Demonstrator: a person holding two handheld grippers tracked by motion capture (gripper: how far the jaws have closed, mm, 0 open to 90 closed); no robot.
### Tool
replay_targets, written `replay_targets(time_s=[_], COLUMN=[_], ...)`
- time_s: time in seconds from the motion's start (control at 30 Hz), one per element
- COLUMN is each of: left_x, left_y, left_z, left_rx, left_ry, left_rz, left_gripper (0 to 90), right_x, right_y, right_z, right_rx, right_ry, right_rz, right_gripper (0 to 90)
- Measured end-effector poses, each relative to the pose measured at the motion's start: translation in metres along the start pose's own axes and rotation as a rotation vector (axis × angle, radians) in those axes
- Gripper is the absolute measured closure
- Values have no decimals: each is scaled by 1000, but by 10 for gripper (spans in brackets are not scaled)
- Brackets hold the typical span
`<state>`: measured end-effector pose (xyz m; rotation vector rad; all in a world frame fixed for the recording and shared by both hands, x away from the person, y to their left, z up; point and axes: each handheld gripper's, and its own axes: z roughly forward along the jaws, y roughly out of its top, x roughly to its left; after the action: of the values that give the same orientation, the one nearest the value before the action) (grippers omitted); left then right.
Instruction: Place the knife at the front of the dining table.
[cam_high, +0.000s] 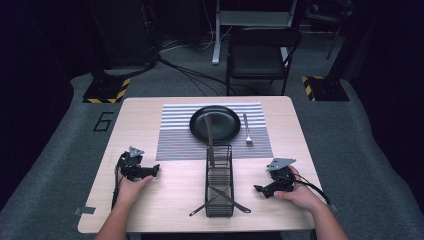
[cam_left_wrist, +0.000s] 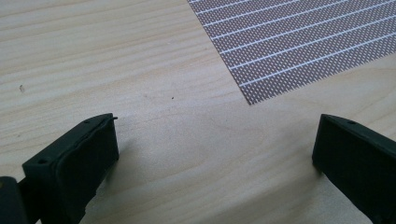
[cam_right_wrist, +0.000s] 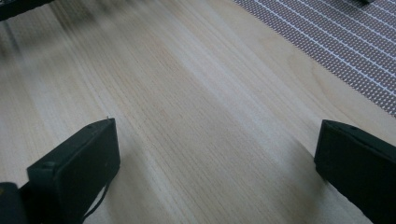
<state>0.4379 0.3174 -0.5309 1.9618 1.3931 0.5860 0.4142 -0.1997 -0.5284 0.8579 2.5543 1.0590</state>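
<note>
Both tools, left (cam_high: 156, 170) and right (cam_high: 258, 189), rest wide and empty on the desk (cam_high: 165, 192), so little seems done: fork (cam_high: 247, 131) lies at the plate's (cam_high: 215, 123) three o'clock, other cutlery in the caddy (cam_high: 219, 186).

Black round plate (cam_high: 215, 123) on striped placemat (cam_high: 175, 142), silver fork (cam_high: 247, 131) beside it, wire caddy (cam_high: 219, 182) nearer (holding utensils)

Overhead forward-down; gripper views near table (cam_high: 150, 190)
</note>
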Motion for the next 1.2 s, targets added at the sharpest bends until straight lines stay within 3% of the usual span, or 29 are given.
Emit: replay_targets(time_s=[0.67, 0.8, 0.97, 1.07, 1.2], left_x=[1, 4, 1, -2, -5], left_y=[0, -1, 2, 6, 11], left_z=[0, -4, -12, -20, -29], left_rx=[-6, -34, -16, -26, -41], left_ry=[2, 3, 9, -31, -61], left_rz=[2, 0, 1, -31, -52], left_gripper=[17, 150, 248, 344, 357], right_x=[0, 0, 0, 0, 0], right_y=[0, 0, 0, 0, 0], right_z=[0, 0, 0, 0, 0], right_rx=[1, 0, 0, 0, 0], right_ry=[0, 0, 0, 0, 0], right_rz=[2, 2, 2, 2, 2], right_gripper=[0, 0, 0, 0, 0])
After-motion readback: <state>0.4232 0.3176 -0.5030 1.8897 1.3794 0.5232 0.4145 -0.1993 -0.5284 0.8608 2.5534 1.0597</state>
